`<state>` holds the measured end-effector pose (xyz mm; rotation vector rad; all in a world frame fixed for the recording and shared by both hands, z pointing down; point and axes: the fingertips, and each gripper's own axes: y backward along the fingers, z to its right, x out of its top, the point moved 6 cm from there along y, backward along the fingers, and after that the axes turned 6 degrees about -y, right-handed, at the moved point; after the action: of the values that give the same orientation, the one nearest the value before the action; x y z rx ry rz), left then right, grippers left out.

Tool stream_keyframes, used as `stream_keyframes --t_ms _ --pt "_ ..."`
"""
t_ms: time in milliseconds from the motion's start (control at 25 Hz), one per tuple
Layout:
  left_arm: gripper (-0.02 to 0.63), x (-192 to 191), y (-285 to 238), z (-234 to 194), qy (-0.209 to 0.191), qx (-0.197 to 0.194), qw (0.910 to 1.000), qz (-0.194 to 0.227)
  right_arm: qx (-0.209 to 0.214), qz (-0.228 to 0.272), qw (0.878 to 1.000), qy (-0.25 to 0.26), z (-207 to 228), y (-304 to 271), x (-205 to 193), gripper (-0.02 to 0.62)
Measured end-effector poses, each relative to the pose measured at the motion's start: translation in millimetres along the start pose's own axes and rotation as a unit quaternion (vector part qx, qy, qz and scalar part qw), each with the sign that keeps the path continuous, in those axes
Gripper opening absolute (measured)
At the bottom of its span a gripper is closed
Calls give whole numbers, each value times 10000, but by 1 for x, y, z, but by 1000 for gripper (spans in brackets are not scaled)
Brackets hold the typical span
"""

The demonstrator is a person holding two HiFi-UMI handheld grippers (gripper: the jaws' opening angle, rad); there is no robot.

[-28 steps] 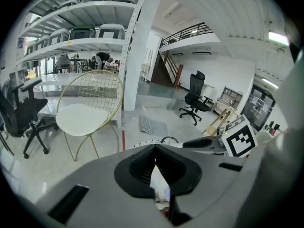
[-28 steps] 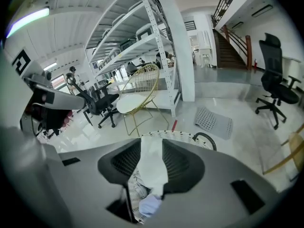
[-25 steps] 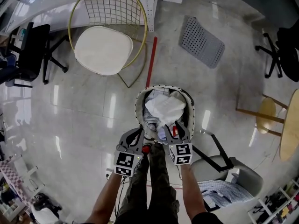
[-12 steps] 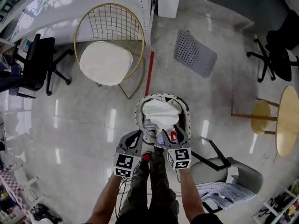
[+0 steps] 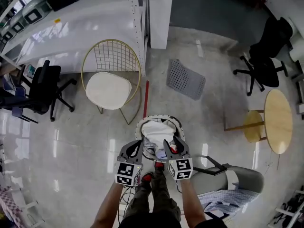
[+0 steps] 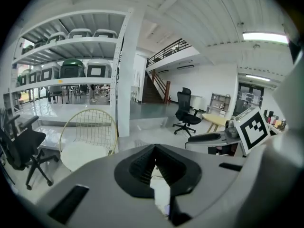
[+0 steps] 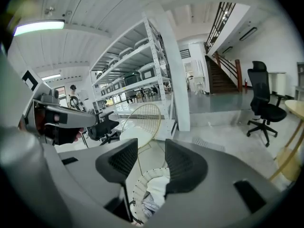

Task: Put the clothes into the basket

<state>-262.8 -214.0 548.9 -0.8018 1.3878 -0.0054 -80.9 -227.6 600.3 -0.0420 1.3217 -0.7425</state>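
Note:
A round woven basket (image 5: pixel 139 126) stands on the floor in front of the person's feet, filled with white and pale blue clothes (image 5: pixel 158 129). Both grippers hang above its near rim. My left gripper (image 5: pixel 137 143) has its pads meeting at the tips in the left gripper view (image 6: pixel 155 146), with nothing held. My right gripper (image 5: pixel 172 141) is open; its jaws have just been closing and nothing is between them. Through its gap (image 7: pixel 151 145) I see the basket (image 7: pixel 138 184) and clothes (image 7: pixel 157 186) below. A blue-white garment (image 5: pixel 221 201) lies on a grey chair at the lower right.
A gold wire chair with a white cushion (image 5: pixel 110 82) stands to the basket's upper left, beside a red floor line (image 5: pixel 144 93). A grey perforated mat (image 5: pixel 185 79) lies beyond. Black office chairs (image 5: pixel 40 91) (image 5: pixel 266 51), a round wooden table (image 5: pixel 278 120) and white shelving (image 5: pixel 159 13) ring the area.
Both grippers have risen away from the basket. The basket now looks smaller and lower in the head view, and more of the room shows.

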Motion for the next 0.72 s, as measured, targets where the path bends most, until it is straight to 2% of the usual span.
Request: stream_keyframes --t_ms 320,440,720 --pt "6 58 42 18 -376 -186 9974 584 -248 600 9979 28 -26 59 55 120" --pt "6 78 58 24 -502 -269 9954 773 -409 842 9956 103 -34 82 78 70" --pt "6 99 88 48 -686 -475 9899 1149 -624 1279 9896 203 -52 136 98 38"
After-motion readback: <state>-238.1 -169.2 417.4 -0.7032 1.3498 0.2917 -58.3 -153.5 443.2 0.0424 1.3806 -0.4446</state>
